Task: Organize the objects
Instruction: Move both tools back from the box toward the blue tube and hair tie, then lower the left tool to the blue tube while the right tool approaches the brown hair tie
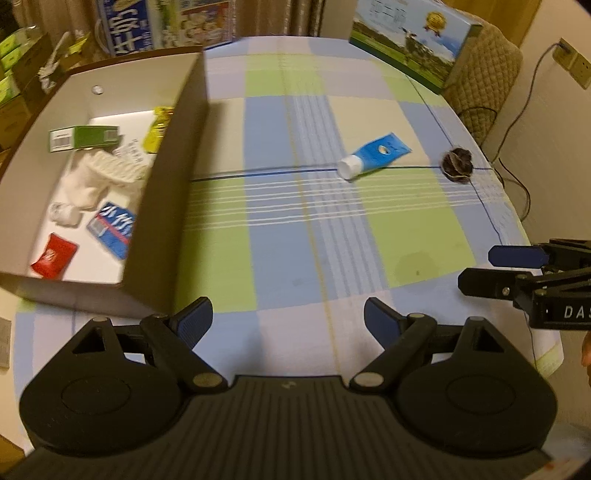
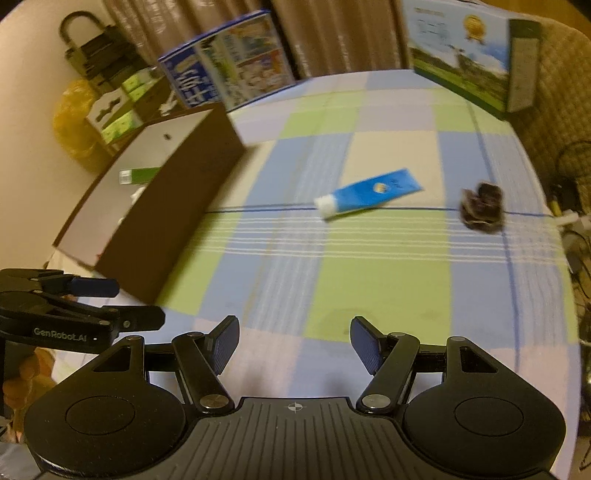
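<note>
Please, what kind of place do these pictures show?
Probably a room in a home. A table with a checked tablecloth, curtains behind it, a quilted chair beside it, and stacked cartons suggest a dining or living room.

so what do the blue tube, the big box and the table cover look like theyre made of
Blue tube: looks like soft glossy plastic, flat crimped end, white cap.
Big box: probably cardboard; thin stiff straight walls, brown outside, matte pale inside.
Table cover: seems woven cloth, a checked print with a matte surface, draping over the edge.
</note>
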`<state>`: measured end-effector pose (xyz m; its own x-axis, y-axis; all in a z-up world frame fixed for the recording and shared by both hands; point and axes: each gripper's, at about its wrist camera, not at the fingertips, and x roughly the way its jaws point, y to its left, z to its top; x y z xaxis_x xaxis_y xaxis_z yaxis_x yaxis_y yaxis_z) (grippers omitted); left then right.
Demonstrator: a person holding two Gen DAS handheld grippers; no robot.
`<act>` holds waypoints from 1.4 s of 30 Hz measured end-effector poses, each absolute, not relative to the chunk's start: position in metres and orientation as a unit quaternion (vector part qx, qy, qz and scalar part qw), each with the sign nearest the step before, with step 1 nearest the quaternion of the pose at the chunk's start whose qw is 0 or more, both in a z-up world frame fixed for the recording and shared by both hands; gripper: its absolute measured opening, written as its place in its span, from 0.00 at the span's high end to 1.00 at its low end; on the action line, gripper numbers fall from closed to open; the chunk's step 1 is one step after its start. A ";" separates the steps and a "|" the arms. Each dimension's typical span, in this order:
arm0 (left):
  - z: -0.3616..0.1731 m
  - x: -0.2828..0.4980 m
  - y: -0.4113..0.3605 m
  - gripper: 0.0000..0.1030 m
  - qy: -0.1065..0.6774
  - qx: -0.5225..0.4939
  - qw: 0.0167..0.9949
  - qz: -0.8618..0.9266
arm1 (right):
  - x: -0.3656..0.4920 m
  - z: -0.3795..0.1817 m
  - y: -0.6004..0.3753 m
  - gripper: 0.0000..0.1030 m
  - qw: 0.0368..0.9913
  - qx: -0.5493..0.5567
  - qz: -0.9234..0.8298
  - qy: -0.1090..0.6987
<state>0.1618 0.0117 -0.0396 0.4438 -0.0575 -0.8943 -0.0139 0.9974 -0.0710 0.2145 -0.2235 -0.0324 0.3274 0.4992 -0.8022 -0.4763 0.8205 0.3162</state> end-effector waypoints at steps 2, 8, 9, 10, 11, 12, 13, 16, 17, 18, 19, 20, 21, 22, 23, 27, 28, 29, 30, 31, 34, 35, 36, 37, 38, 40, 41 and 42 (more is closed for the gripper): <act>-0.042 0.167 0.003 0.16 0.530 -0.030 0.848 -0.019 | 0.218 -0.033 -0.233 0.38 0.817 0.015 0.290 0.498; -0.049 0.182 -0.017 0.15 0.534 -0.023 0.844 -0.031 | 0.227 -0.038 -0.255 0.38 0.823 0.028 0.270 0.500; -0.051 0.184 -0.020 0.14 0.535 -0.022 0.844 -0.033 | 0.228 -0.038 -0.258 0.38 0.824 0.032 0.268 0.498; -0.052 0.186 -0.023 0.14 0.534 -0.021 0.844 -0.035 | 0.229 -0.038 -0.262 0.38 0.825 0.034 0.267 0.496; -0.053 0.188 -0.025 0.13 0.533 -0.021 0.845 -0.037 | 0.230 -0.037 -0.265 0.38 0.827 0.037 0.266 0.494; -0.054 0.190 -0.027 0.13 0.532 -0.022 0.845 -0.039 | 0.232 -0.037 -0.268 0.38 0.829 0.039 0.263 0.492; -0.055 0.192 -0.029 0.13 0.532 -0.024 0.846 -0.040 | 0.233 -0.037 -0.271 0.38 0.831 0.041 0.261 0.489; -0.059 0.199 -0.034 0.13 0.529 -0.028 0.847 -0.044 | 0.239 -0.037 -0.280 0.38 0.838 0.052 0.259 0.478; -0.061 0.200 -0.036 0.13 0.528 -0.028 0.847 -0.047 | 0.241 -0.037 -0.284 0.38 0.840 0.057 0.257 0.475; -0.063 0.203 -0.038 0.13 0.526 -0.027 0.848 -0.050 | 0.243 -0.037 -0.287 0.38 0.841 0.062 0.256 0.472; -0.064 0.205 -0.040 0.13 0.524 -0.026 0.849 -0.053 | 0.245 -0.037 -0.290 0.38 0.843 0.065 0.253 0.470; -0.066 0.208 -0.042 0.13 0.522 -0.024 0.851 -0.055 | 0.247 -0.038 -0.292 0.38 0.845 0.069 0.248 0.468; -0.068 0.211 -0.044 0.13 0.519 -0.021 0.853 -0.058 | 0.250 -0.039 -0.296 0.38 0.847 0.072 0.244 0.466; -0.069 0.213 -0.046 0.13 0.517 -0.019 0.854 -0.060 | 0.253 -0.040 -0.299 0.38 0.849 0.073 0.238 0.465; -0.071 0.217 -0.049 0.13 0.515 -0.016 0.855 -0.062 | 0.256 -0.042 -0.301 0.38 0.851 0.073 0.233 0.465; -0.079 0.233 -0.056 0.13 0.505 -0.003 0.860 -0.075 | 0.270 -0.050 -0.309 0.38 0.855 0.067 0.212 0.469; -0.082 0.238 -0.058 0.13 0.503 0.001 0.861 -0.077 | 0.273 -0.053 -0.310 0.38 0.856 0.063 0.207 0.469; -0.084 0.243 -0.060 0.13 0.501 0.005 0.862 -0.081 | 0.276 -0.056 -0.311 0.38 0.858 0.057 0.203 0.468; -0.087 0.249 -0.061 0.14 0.497 0.010 0.863 -0.086 | 0.279 -0.058 -0.311 0.38 0.860 0.050 0.197 0.468; -0.090 0.256 -0.063 0.14 0.496 0.015 0.864 -0.089 | 0.282 -0.061 -0.313 0.38 0.861 0.046 0.192 0.468; -0.097 0.274 -0.067 0.15 0.488 0.027 0.867 -0.093 | 0.292 -0.068 -0.318 0.38 0.861 0.051 0.185 0.472; -0.100 0.281 -0.069 0.16 0.486 0.031 0.868 -0.097 | 0.296 -0.070 -0.320 0.38 0.861 0.051 0.184 0.471; -0.103 0.288 -0.071 0.18 0.484 0.036 0.868 -0.100 | 0.301 -0.071 -0.321 0.38 0.862 0.048 0.183 0.470; -0.107 0.295 -0.073 0.18 0.483 0.043 0.868 -0.105 | 0.305 -0.072 -0.321 0.38 0.864 0.043 0.182 0.468; -0.110 0.303 -0.076 0.18 0.481 0.052 0.868 -0.110 | 0.309 -0.073 -0.322 0.38 0.865 0.039 0.179 0.466; -0.115 0.315 -0.082 0.21 0.476 0.075 0.868 -0.119 | 0.318 -0.076 -0.324 0.38 0.869 0.035 0.172 0.463; -0.116 0.321 -0.086 0.23 0.469 0.088 0.870 -0.126 | 0.322 -0.077 -0.326 0.38 0.869 0.036 0.169 0.463; -0.118 0.326 -0.088 0.23 0.465 0.097 0.870 -0.131 | 0.325 -0.079 -0.327 0.38 0.870 0.036 0.165 0.463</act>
